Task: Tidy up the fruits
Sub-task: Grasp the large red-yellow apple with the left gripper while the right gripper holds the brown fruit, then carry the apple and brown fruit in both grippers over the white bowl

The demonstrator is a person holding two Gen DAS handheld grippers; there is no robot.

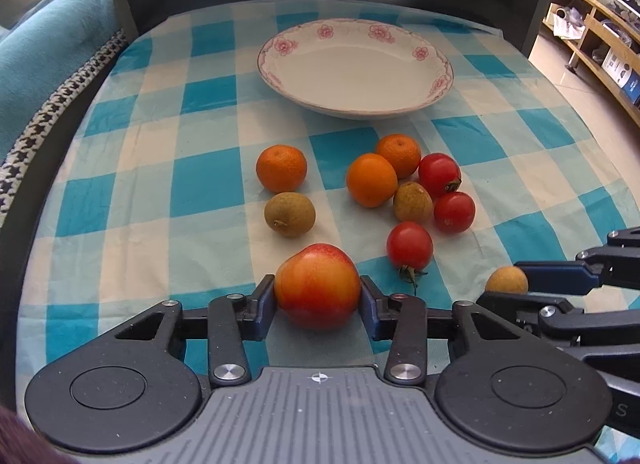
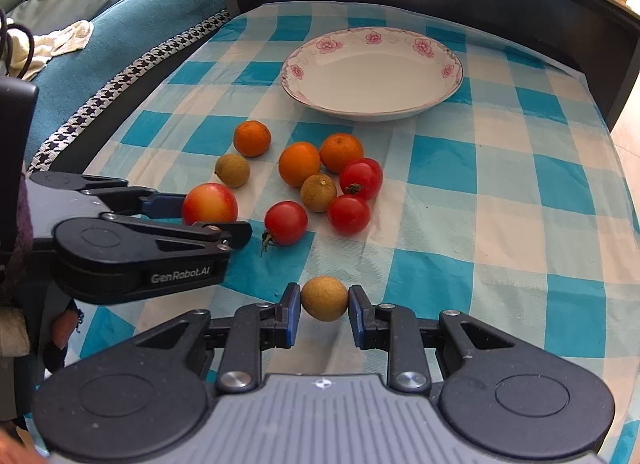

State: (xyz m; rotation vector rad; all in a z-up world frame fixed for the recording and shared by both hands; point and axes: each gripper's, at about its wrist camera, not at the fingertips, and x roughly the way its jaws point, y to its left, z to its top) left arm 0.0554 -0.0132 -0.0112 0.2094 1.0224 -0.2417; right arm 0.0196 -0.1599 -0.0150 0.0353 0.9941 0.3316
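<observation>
Both cameras sit low behind their own hand-held gripper, looking forward along the fingers over the tabletop (image 1: 132,168), close up. Left view sits left of the right view. Both share the plate (image 1: 280,76) (image 2: 298,94) ahead and each other's fingers.

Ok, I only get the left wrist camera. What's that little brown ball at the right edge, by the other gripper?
Observer: It's a longan. It sits between the pads of the right gripper, and both pads touch it.
Operator: Does my gripper have writing on it?
Observer: Yes. The side of the left gripper reads GenRobot.AI.
Operator: Is there anything on the sofa?
Observer: A crumpled white cloth lies on the teal sofa.
</observation>
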